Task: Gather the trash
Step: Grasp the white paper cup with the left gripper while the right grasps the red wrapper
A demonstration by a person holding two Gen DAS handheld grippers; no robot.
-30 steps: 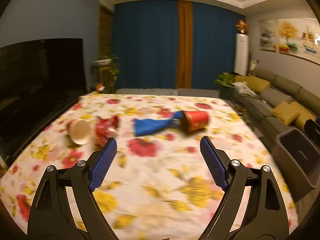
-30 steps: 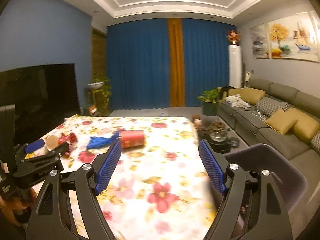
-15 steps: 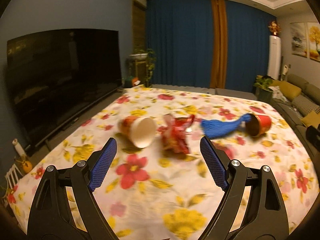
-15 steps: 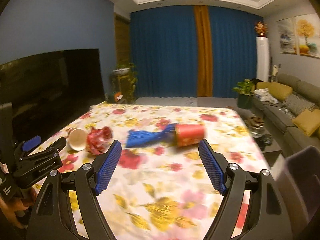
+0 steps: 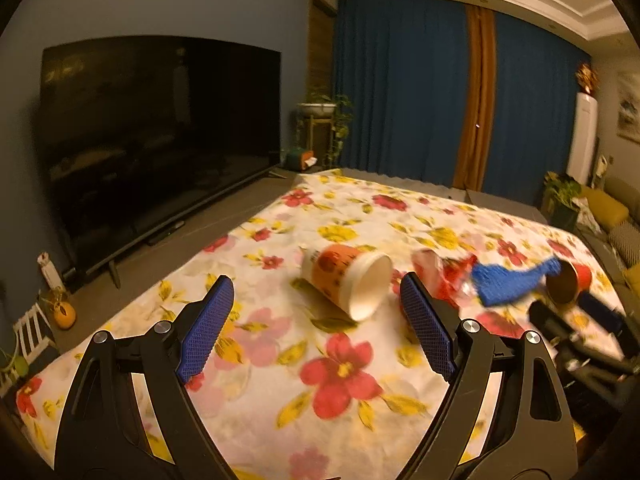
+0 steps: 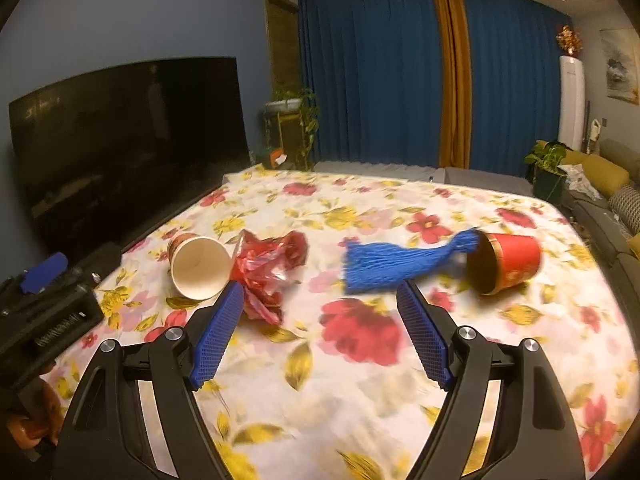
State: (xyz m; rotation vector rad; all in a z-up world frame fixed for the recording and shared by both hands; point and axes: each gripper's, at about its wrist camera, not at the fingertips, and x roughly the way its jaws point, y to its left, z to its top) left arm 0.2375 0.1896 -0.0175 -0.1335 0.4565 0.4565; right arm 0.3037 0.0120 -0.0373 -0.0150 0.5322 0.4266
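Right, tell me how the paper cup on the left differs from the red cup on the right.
The paper cup has a plain white inside and an orange-patterned outside; the red cup is solid red with a dark, golden-brown inside. The paper cup lies against the crumpled red wrapper, while the red cup has the blue tassel at its mouth. Both lie tipped on their sides on the floral tablecloth, mouths facing the camera.
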